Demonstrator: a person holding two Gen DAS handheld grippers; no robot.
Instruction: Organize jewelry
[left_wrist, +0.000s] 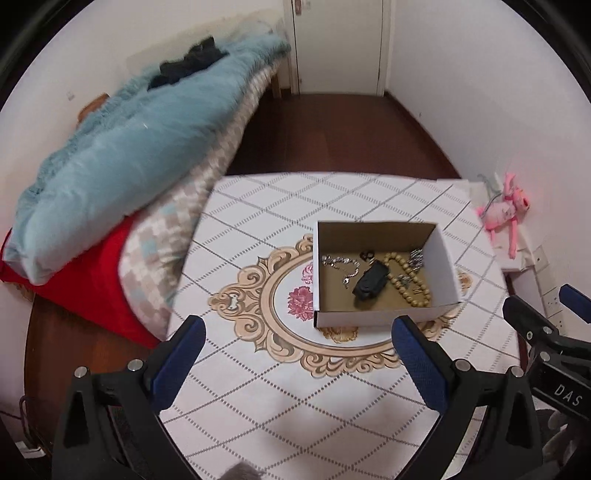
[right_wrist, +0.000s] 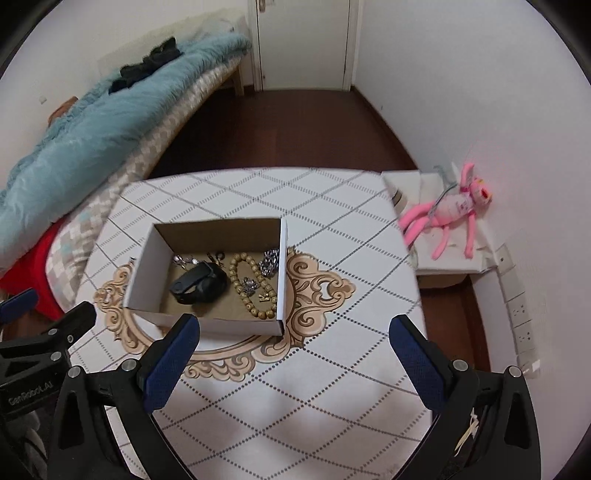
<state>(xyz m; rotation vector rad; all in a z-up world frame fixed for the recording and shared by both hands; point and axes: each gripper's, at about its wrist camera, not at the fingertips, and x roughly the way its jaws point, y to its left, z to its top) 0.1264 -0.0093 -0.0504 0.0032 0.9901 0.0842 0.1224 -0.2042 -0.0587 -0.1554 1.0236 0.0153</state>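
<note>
you're hovering both tools above the table (right_wrist: 332, 406) w/ nothing in either: the left gripper (left_wrist: 297, 354) is spread wide and empty, and the right gripper (right_wrist: 293, 350) is spread wide and empty too, both sitting short of the box (right_wrist: 212, 325) on the near side. all the jewelry i can see is already lying inside that box: a beaded bracelet (right_wrist: 255, 295) along the right half, a black band (right_wrist: 199, 282) near the middle, a silver chain (left_wrist: 340, 263) toward the left wall, a silver clump (right_wrist: 270, 263) in the far right corner, plus small charms too tiny to id. nothing is showing loose on the tablecloth, so my read is you're either finishing or starting to sort w/in the box. if you're going in, you're best picking one piece at a time, starting w/ the black band since it's bulky and lying partly over other bits. be coming down from above, not over the near wall, as the card walls are light and probably sliding if bumped. you might be steadying the box w/ the left tool while the right one's doing the pinching. be closing slow on the beads, as they're likely rolling, and be watching for chains snagging each other when lifting.
</note>
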